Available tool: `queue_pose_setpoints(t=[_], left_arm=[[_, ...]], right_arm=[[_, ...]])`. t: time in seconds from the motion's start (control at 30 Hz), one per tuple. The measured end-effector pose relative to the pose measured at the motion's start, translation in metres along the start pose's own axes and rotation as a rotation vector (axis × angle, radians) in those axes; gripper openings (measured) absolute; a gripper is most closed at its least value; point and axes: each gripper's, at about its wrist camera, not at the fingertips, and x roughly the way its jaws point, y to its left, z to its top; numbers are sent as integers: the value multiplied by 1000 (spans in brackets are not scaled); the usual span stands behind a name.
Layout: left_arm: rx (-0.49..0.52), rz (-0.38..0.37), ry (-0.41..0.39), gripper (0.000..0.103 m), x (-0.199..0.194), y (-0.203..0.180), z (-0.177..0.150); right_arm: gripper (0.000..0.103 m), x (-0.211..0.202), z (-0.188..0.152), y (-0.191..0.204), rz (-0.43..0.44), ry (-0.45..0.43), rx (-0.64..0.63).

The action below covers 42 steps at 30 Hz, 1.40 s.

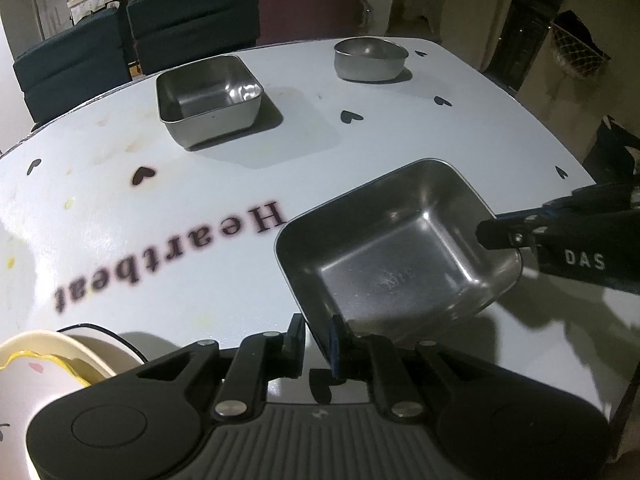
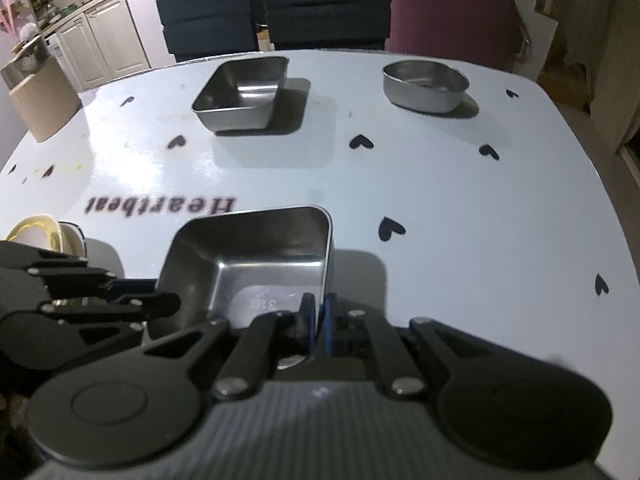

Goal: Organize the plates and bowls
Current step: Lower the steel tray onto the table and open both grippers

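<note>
A square steel bowl [image 1: 384, 256] [image 2: 256, 256] hangs low over the white table [image 1: 160, 200], slightly tilted, gripped from two sides. My left gripper [image 1: 316, 332] is shut on its near corner wall, which sits between the fingers. In the right wrist view that gripper [image 2: 160, 296] shows at the bowl's left side. My right gripper [image 2: 318, 312] is shut on the bowl's near right wall, and its fingertips [image 1: 492, 232] clamp the right rim in the left wrist view. A second square steel bowl [image 1: 210, 100] [image 2: 242, 96] and a rounded steel bowl [image 1: 370, 58] [image 2: 424, 86] stand farther back.
A stack of pale ceramic bowls [image 1: 52, 360] [image 2: 40, 236] sits at the near left of the table. A tan box [image 2: 40, 100] stands at the far left edge. Dark chairs [image 2: 320, 8] and a maroon chair [image 2: 452, 16] line the far side.
</note>
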Motion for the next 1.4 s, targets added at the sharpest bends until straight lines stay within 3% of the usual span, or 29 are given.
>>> queue_pose_setpoints(t=[0.8, 1.0, 1.13, 1.2, 1.27, 1.4], left_arm=[[-14, -20, -19, 13, 0, 3, 7], [-22, -26, -9, 21, 2, 5, 6], [-30, -30, -10, 35, 1, 3, 8], [-30, -25, -10, 42, -1, 1, 9], [-32, -11, -8, 49, -4, -1, 10], [-63, -14, -37, 65, -16, 2, 13]], right_arm=[[4, 28, 1, -18, 14, 37, 68], [4, 30, -1, -29, 68, 46, 126], [12, 28, -2, -30, 60, 42, 108], [21, 23, -3, -30, 47, 34, 91], [40, 19, -5, -32, 40, 19, 89], [49, 10, -9, -39, 33, 4, 101]])
